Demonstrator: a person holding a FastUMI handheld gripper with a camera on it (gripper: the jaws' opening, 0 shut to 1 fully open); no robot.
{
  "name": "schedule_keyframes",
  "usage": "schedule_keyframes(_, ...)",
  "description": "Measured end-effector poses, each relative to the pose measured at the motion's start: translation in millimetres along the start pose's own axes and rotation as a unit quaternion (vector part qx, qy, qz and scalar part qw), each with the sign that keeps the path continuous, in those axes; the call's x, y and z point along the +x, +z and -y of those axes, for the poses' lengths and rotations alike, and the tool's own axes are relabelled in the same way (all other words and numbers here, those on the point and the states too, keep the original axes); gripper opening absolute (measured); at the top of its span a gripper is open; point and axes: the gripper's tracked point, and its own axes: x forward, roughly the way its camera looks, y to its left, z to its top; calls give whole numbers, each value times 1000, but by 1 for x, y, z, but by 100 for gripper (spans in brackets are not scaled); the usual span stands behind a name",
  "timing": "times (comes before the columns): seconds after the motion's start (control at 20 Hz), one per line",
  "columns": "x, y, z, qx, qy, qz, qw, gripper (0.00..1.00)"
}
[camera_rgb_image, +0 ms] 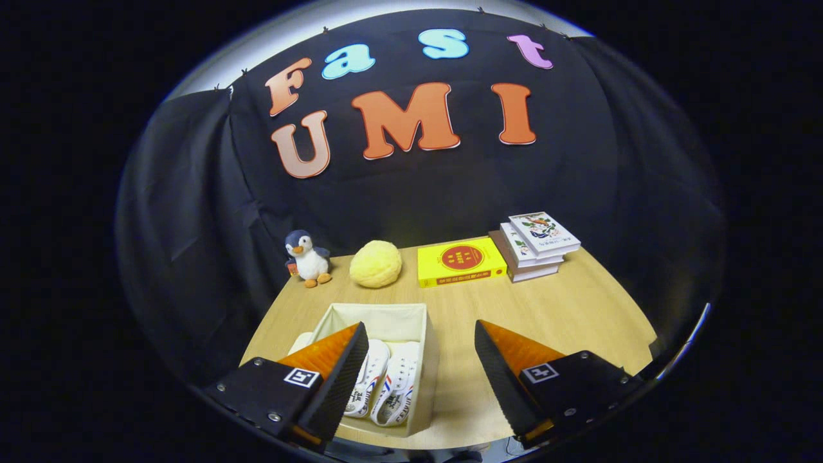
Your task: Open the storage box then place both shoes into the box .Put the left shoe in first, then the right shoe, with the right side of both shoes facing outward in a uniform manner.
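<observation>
Gripper view, tongs (421, 337) wide apart, holding nothing

Both shoes (384, 386) in box (429, 373), fingers (488, 366) apart, empty.

And there was little to read here! The gripper (419, 323) hung with its fingers spread wide and nothing between them, and each finger body carried a square black-and-white coded marker, one on the left (301, 377) and one on the right (539, 372); patterns, not words. The white canvas shoes with red and blue stripes (386, 382) had dark lettering along their sides, too small to make out. The flat yellow book (460, 260) showed a red round emblem with pale characters and a line along its spine, both illegible. The stack of white illustrated books (537, 244) bore print too fine to read.
</observation>
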Motion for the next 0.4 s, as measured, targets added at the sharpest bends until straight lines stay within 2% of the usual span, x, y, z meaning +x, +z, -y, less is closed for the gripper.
schedule_keyframes(0.4, -13, 34, 67, 9, -16, 25, 1000, 98)
